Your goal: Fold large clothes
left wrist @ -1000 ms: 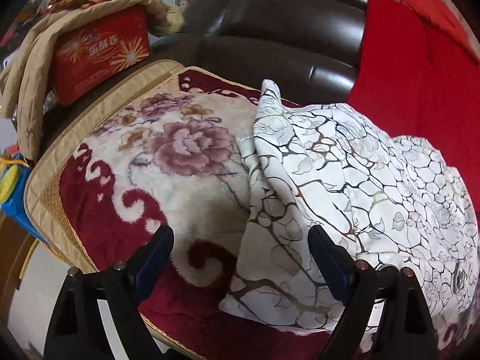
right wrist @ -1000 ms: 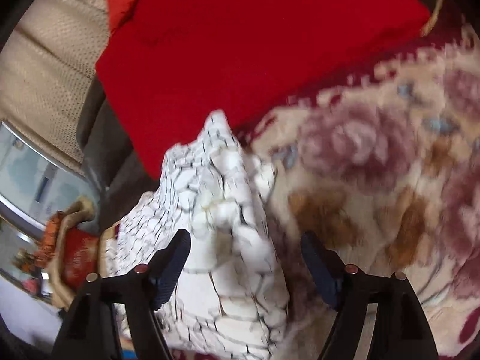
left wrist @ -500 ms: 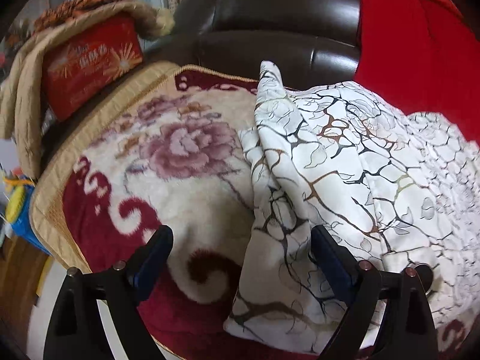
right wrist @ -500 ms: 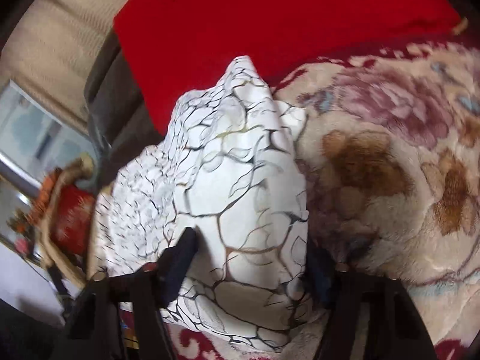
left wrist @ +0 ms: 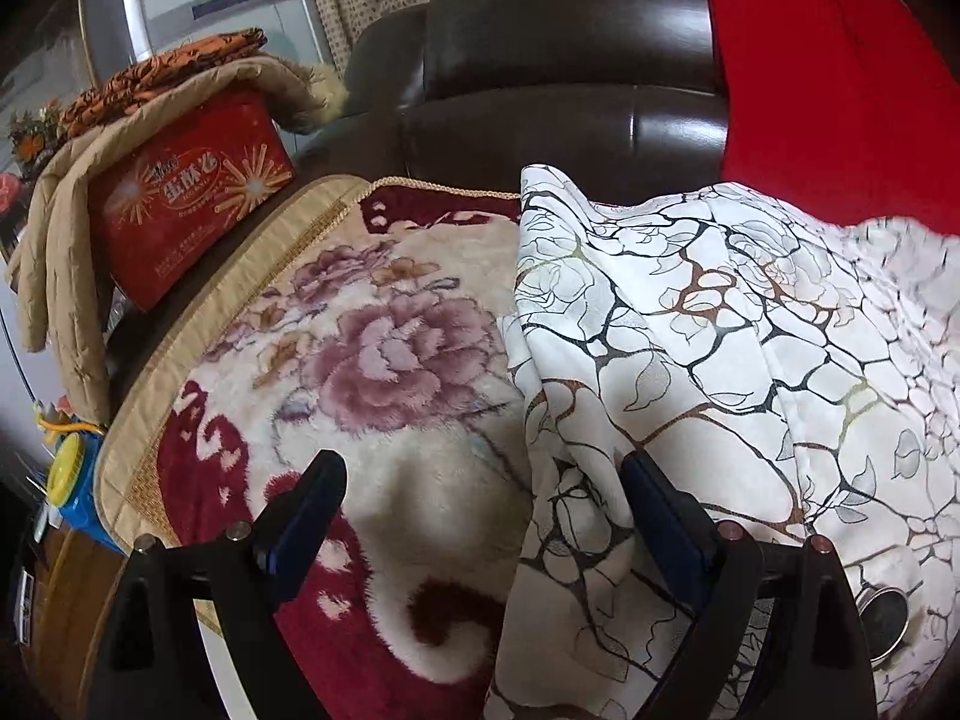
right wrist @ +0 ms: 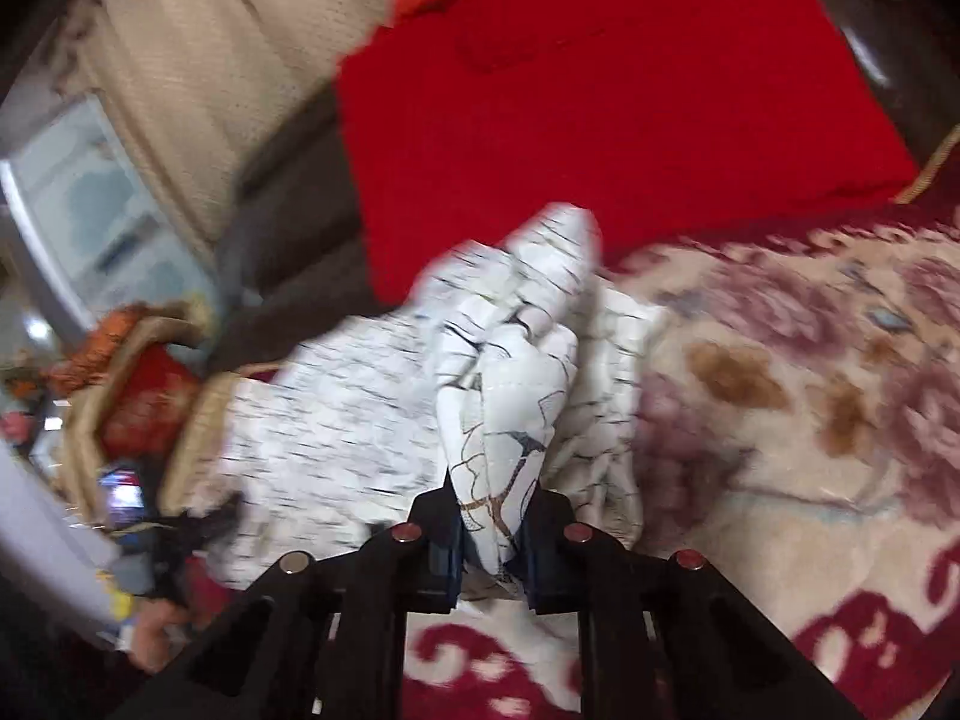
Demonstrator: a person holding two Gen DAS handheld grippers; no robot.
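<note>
My right hand-held gripper (right wrist: 489, 531) is closing its jaws on a bunched fold of the white garment (right wrist: 510, 396), and the cloth is pinched tight between the two pads. From that pinch the fold rises away from me to a blunt peak ahead, so its long axis runs straight out along my fingers towards the red blanket (right wrist: 600, 120) beyond. The rest of the garment spreads off to the left of my grip, blurred in this view. To the right of the grip lies the floral plush cover (right wrist: 810, 420) on which the garment rests.

My left hand-held gripper (left wrist: 480, 510) stands wide apart and holds nothing. Its right finger (left wrist: 660, 516) sits at the near folded edge of the white garment (left wrist: 720, 360); whether it touches the cloth I cannot tell. Its left finger (left wrist: 306, 516) hangs over the floral plush cover (left wrist: 360, 348). From here the garment stretches ahead and to the right, its folded left edge running away from me to a pointed corner near the dark leather sofa back (left wrist: 570, 90).

Far to the left of this gripper, a red box (left wrist: 192, 198) stands on the sofa's edge with a tan quilted cloth (left wrist: 72, 228) draped over it. What the box holds I cannot see.
</note>
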